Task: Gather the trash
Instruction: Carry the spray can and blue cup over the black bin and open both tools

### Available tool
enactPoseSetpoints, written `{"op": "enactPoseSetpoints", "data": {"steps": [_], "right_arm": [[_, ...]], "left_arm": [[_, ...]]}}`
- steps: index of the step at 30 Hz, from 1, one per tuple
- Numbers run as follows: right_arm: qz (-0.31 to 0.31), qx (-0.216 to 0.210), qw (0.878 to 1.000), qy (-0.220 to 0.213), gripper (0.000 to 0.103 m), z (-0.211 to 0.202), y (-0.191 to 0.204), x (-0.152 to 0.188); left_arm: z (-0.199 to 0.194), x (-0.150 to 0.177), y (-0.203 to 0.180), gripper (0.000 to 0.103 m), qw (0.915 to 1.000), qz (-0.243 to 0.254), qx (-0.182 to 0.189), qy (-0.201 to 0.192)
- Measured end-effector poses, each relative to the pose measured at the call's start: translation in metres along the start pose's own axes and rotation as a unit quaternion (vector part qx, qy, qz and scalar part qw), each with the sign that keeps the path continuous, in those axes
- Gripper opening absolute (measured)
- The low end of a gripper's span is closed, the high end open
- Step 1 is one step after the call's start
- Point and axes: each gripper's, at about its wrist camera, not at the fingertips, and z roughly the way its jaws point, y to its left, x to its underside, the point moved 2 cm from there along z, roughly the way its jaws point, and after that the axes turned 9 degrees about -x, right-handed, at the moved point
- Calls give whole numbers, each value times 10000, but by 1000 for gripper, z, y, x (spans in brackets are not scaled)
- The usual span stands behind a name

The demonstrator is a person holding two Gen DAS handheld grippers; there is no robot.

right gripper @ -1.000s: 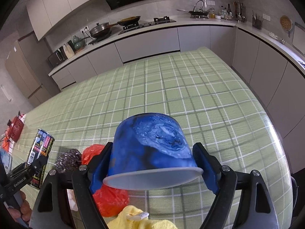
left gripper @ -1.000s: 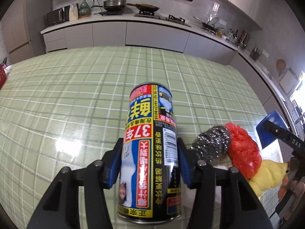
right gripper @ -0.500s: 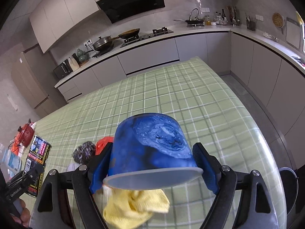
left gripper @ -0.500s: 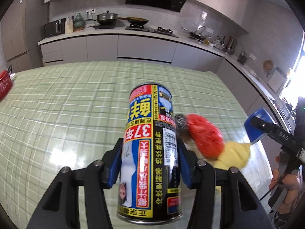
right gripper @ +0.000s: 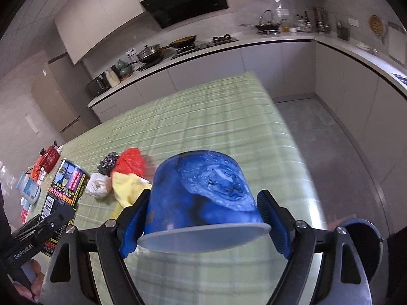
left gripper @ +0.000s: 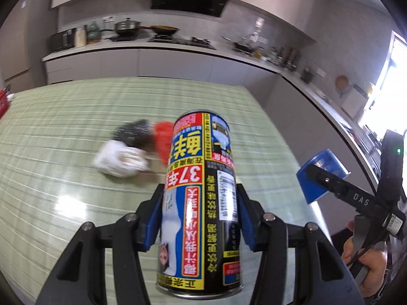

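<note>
**My two tongs hold a can and a cup over the green table**

My left tongs (left gripper: 201, 218) pinch a tall can (left gripper: 202, 203). The blue pads press on both its sides. The can is black, yellow and red, with big writing on it, and it stands up between the fingers, off the table.

My right tongs (right gripper: 203, 223) pinch a blue cup (right gripper: 203, 198). The cup is upside down, so its wide white rim is near me and its bottom points away. The pads push on its left and right sides.

Below is the table with a green checked cloth (right gripper: 216, 117). A little pile lies on it, left of the cup and farther away: a shiny wire scrubber (right gripper: 108, 162), a red bag (right gripper: 131, 162) touching it, a yellow rag (right gripper: 127, 185) and a white paper ball (right gripper: 98, 185) just beside them.

Near the right tongs, low on the right, I see a dark round bin (right gripper: 361, 239) on the floor past the table edge.

Far off is the kitchen counter (right gripper: 229, 43) with pots.
</note>
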Motion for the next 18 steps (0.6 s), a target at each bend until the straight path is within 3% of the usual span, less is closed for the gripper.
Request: {"op": "enactPoseSetpoints", "data": {"steps": [10, 18], "right_arm": [[695, 849, 9937, -227, 84, -92, -81, 55], [1150, 1056, 9868, -430, 84, -159, -151, 87]], "left_arm": [[-5, 39, -90, 54, 9930, 753, 885, 201], [-22, 56, -161, 54, 9869, 1155, 1089, 300]]}}
